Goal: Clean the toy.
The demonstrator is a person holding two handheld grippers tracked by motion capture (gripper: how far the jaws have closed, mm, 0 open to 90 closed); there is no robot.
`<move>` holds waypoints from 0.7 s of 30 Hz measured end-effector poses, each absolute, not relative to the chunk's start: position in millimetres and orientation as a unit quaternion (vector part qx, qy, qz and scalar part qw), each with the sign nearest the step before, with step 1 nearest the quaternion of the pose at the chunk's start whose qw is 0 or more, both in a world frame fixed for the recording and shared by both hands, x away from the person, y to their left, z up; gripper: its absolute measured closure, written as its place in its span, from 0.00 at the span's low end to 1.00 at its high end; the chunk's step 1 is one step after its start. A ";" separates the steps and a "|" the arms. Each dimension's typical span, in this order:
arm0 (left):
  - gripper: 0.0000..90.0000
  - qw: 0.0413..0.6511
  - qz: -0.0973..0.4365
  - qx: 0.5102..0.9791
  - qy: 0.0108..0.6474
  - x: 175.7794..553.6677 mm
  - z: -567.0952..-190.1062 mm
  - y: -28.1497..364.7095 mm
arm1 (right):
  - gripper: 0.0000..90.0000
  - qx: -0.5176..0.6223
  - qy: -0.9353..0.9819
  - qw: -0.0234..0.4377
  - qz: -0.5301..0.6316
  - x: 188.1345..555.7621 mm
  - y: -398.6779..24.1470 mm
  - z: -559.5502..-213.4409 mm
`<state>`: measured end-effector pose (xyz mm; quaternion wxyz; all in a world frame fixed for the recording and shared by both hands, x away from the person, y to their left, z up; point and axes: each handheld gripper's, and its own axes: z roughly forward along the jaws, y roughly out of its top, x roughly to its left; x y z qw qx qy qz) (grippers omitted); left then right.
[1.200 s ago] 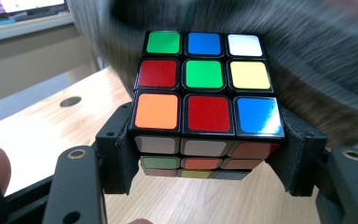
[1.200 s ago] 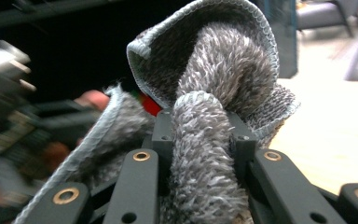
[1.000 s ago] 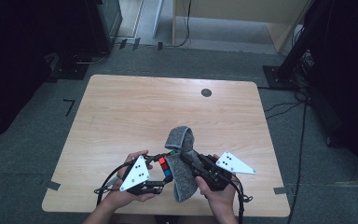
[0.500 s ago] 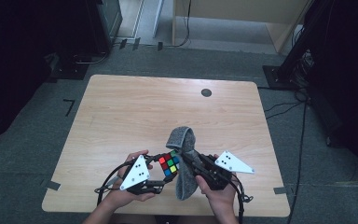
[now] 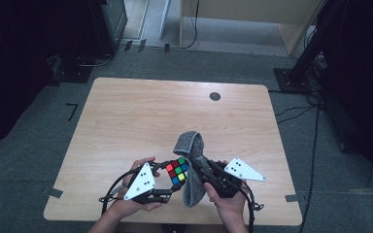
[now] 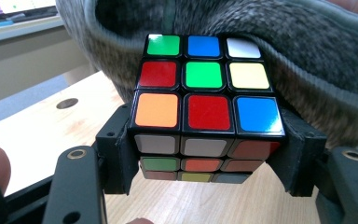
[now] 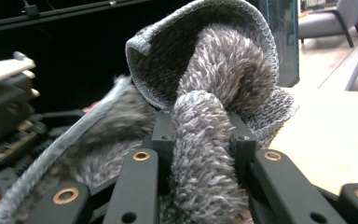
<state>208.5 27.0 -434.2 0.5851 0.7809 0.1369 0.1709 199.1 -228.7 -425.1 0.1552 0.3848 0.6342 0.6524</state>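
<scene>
A scrambled colour cube (image 6: pixel 207 109) sits clamped between the jaws of my left gripper (image 6: pixel 209 154), which is shut on it. From above, the cube (image 5: pixel 177 170) is held over the near middle of the table, with the left gripper (image 5: pixel 167 180) at its left. A grey fluffy cloth (image 7: pixel 200 154) is pinched in a thick fold by my right gripper (image 7: pixel 200 140), shut on it. The cloth (image 5: pixel 190 148) drapes against the cube's right and far sides, and the right gripper (image 5: pixel 199 171) holds it from the right. In the left gripper view the cloth (image 6: pixel 279 42) curves over the cube's back.
The wooden table (image 5: pixel 141 116) has a small dark round hole (image 5: pixel 215 96) near its far edge. Cables trail from both grippers over the near edge. Grey carpet and dark stands surround the table.
The cube has turned in the left gripper so that a coloured face now points up towards the high camera. The cloth stays against it; both hands have kept their place.
</scene>
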 end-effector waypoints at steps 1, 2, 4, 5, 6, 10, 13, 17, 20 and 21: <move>0.38 0.585 0.172 0.781 0.137 208.7 -434.5 27.3 | 0.80 0.386 0.634 0.155 0.652 200.1 -228.9 -426.7; 0.38 0.584 0.173 0.781 0.138 209.1 -434.8 27.6 | 0.80 0.388 0.635 0.152 0.650 201.0 -228.9 -428.1; 0.38 0.585 0.172 0.780 0.141 209.8 -434.6 28.1 | 0.80 0.393 0.641 0.155 0.641 202.5 -228.4 -430.2; 0.38 0.592 0.164 0.776 0.145 210.2 -432.5 29.7 | 0.80 0.395 0.643 0.158 0.637 203.2 -228.2 -431.4; 0.38 0.599 0.159 0.771 0.147 210.3 -430.2 31.6 | 0.80 0.402 0.645 0.158 0.630 204.0 -228.2 -433.3; 0.38 0.605 0.157 0.767 0.147 212.4 -428.6 35.9 | 0.80 0.412 0.651 0.152 0.619 206.8 -229.0 -436.3; 0.38 0.588 0.164 0.778 0.147 214.3 -434.6 33.2 | 0.80 0.410 0.649 0.149 0.623 204.9 -227.7 -433.8; 0.38 0.572 0.165 0.791 0.142 213.4 -439.3 26.8 | 0.80 0.395 0.640 0.150 0.642 198.5 -226.4 -423.5; 0.38 0.567 0.171 0.794 0.141 212.0 -439.8 25.2 | 0.80 0.384 0.640 0.154 0.648 195.7 -225.3 -418.2; 0.38 0.569 0.170 0.792 0.143 212.2 -438.9 25.8 | 0.80 0.384 0.640 0.154 0.648 195.9 -225.4 -418.9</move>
